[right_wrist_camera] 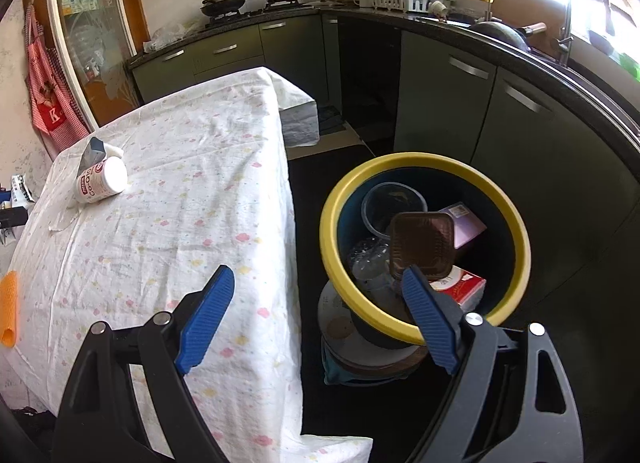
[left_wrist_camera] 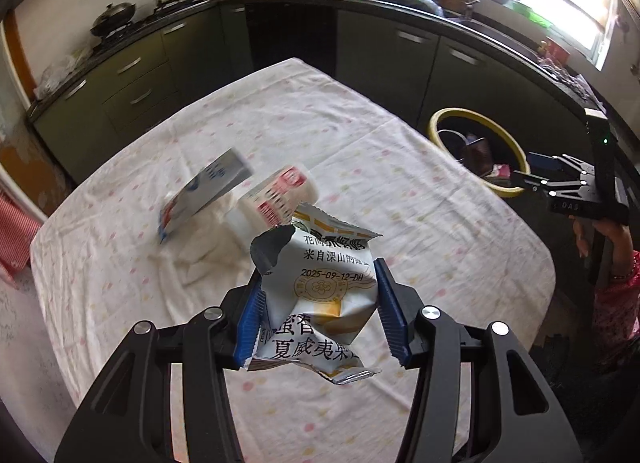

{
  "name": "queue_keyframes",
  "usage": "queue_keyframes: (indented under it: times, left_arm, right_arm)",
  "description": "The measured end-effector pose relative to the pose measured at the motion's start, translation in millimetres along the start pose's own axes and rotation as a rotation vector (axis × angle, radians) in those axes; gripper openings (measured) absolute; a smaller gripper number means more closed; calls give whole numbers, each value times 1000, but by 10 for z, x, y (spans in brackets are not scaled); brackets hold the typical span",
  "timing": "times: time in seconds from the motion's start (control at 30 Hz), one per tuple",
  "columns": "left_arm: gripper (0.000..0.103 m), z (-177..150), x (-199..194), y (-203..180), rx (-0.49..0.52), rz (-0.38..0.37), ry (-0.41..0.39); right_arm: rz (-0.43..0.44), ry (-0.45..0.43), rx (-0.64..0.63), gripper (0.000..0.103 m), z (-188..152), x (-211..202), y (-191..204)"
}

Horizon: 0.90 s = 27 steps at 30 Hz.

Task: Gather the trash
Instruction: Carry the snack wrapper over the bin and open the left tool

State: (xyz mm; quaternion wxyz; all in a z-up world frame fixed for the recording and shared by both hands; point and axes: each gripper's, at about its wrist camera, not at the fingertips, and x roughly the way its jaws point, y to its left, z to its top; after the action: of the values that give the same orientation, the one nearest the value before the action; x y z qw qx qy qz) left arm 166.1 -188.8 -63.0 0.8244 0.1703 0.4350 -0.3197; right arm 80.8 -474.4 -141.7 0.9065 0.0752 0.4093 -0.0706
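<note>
Pinching the torn snack wrapper (left_wrist_camera: pixel 316 295) across its crumpled middle, my left gripper (left_wrist_camera: pixel 318 315) has both blue pads pressed into the foil, so the limp packet hangs clear above the tablecloth (left_wrist_camera: pixel 420 191) instead of dragging on it. My right gripper (right_wrist_camera: pixel 316 315) stands with its jaws wide apart and nothing between them, poised at the table's edge over the yellow-rimmed bin (right_wrist_camera: pixel 332 219), which sits on the floor just beside the table, within easy reach for a drop. A white bottle (right_wrist_camera: pixel 102 181) and a blue-and-white carton (left_wrist_camera: pixel 204 191) lie on the cloth, not yet collected.
</note>
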Motion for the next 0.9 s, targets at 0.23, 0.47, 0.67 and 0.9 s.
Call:
queue_keyframes:
  times: [0.23,0.47,0.67,0.9]
  left_arm:
    - [52,889,460,-962,157,-189,7]
    - [52,1447,1172,-1934,278,-322,65]
    - [53,1667,1746,-2438,301,-362,96]
    - [70,1813,1911,-2484,241,-331,56]
  right_arm:
    - [-79,-18,122,81,-239,-228,-604]
    - [-130,-6,244,81,-533,-333,-1110]
    - [-138,-2,285,81,-648,-370,-1280]
    - [-130,-17,291,82,-666,-415,-1269]
